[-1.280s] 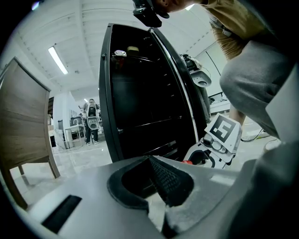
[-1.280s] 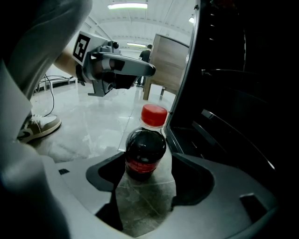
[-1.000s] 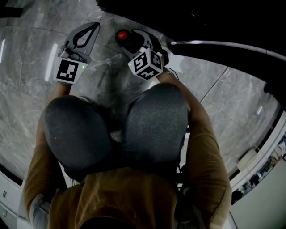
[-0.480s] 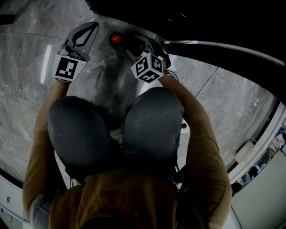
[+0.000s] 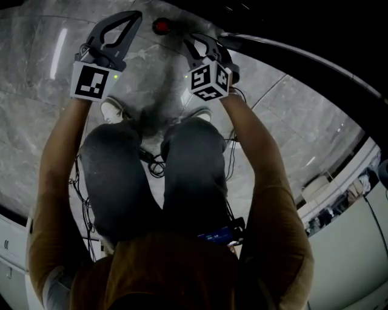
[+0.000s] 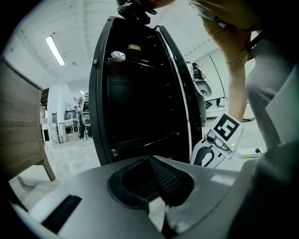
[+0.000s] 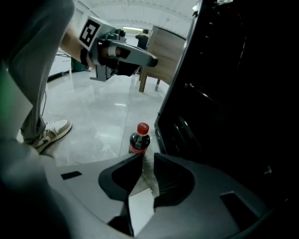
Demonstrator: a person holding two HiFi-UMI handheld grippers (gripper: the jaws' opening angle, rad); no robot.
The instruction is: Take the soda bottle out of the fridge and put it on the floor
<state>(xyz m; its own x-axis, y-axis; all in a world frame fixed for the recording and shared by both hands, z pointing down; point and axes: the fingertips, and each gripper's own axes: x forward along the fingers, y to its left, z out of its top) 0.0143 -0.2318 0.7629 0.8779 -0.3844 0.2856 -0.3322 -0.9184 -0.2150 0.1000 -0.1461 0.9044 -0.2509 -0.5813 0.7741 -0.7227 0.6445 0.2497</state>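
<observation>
The soda bottle, dark with a red cap, stands upright on the grey marble floor just outside the open black fridge. My right gripper is a short way behind the bottle, not touching it. Its jaws are closing with a narrow gap and nothing between them. In the head view it points at the cap from the right. My left gripper is held out to the left of the bottle, shut and empty. The left gripper view faces the fridge's dark interior.
The person's legs and white shoes stand on the floor left of the bottle. A wooden cabinet stands behind, and a wooden panel is left of the fridge. Cables hang between the legs.
The person has risen from a crouch. Both grippers have moved up the head view, and the right one has drawn back from the bottle, which stays on the floor.
</observation>
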